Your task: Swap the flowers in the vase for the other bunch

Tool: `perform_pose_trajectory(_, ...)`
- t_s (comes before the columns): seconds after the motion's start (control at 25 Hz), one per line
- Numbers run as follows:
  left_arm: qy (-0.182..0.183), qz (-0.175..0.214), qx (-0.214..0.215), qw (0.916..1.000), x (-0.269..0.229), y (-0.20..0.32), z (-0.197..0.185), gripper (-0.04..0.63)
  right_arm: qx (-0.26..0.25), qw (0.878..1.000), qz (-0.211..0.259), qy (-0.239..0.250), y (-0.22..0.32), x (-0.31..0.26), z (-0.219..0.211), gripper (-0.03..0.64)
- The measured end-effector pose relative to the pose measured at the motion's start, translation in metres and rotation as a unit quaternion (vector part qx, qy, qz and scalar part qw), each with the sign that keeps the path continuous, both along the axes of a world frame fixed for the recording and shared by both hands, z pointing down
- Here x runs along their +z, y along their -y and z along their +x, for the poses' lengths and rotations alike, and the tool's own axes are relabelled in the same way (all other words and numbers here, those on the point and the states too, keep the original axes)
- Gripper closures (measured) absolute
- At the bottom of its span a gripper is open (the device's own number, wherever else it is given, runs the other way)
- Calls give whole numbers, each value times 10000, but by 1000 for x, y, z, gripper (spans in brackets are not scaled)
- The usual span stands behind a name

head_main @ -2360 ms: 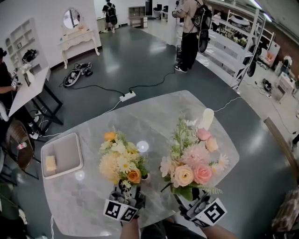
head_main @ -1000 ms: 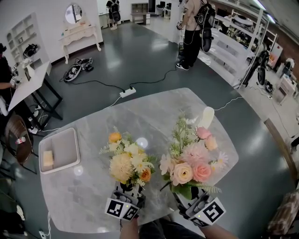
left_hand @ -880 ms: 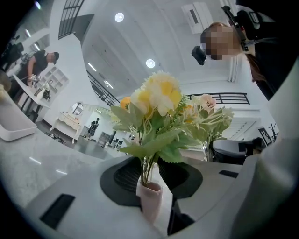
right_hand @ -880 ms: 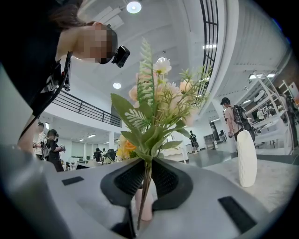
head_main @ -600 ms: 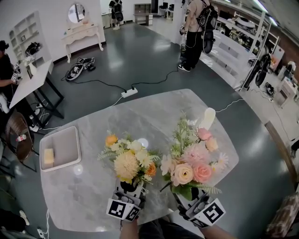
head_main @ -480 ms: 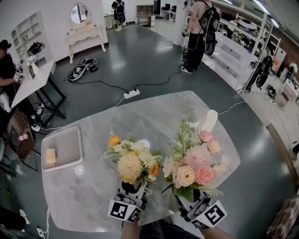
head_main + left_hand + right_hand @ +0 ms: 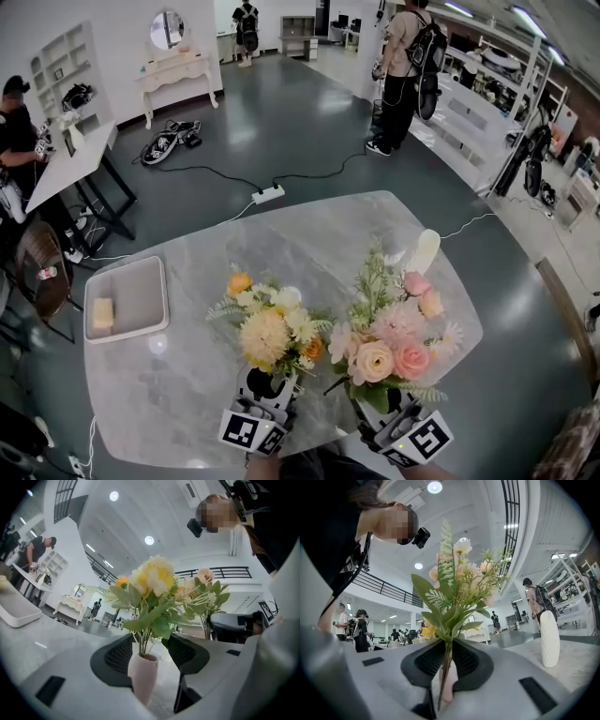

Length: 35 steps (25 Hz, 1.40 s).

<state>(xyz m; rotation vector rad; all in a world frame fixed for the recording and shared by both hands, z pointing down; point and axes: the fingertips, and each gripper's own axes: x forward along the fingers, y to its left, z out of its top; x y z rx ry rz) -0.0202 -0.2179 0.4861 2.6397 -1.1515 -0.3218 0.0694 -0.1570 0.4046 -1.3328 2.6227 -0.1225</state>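
A yellow-and-orange bunch [image 7: 272,328] stands in a small pink vase [image 7: 143,677] on the marble table [image 7: 309,244], near its front edge. My left gripper [image 7: 149,656] straddles that vase. Its jaws have just been opening and now stand wide, with the vase and stems between them and neither pad pressing. In the head view the left gripper [image 7: 258,412] sits just below the bunch. To the right, my right gripper [image 7: 445,663] is shut on the green stems of the pink-and-peach bunch [image 7: 389,337] and holds it upright above the table.
A tall white vase [image 7: 425,251] stands behind the pink bunch near the table's right edge. On the table's left lies a white tray [image 7: 141,309] with a yellow block in it. People stand on the dark floor beyond, where a power strip [image 7: 267,195] lies.
The yellow bunch has shifted a little to the right and settled lower, in the vase. The left jaws have spread apart. The right gripper and the pink bunch have stayed in place.
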Motion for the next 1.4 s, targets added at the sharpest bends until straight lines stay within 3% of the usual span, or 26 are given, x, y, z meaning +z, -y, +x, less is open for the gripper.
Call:
perform_pose_trajectory(1.0, 12, -252, -93, 9996, 16, -34, 0, 373, -155, 9997, -126, -134, -8, 20, 5, 560)
perform_pose_trajectory(1.2, 11, -163, -235, 9996, 5, -41, -4, 512, -252, 9995, -108, -128, -9, 15, 3, 561)
perform_pose_trajectory(1.4, 48, -132, -428, 9990, -8, -46, -11, 580, -369, 9992, -80, -149, -11, 11, -5, 561)
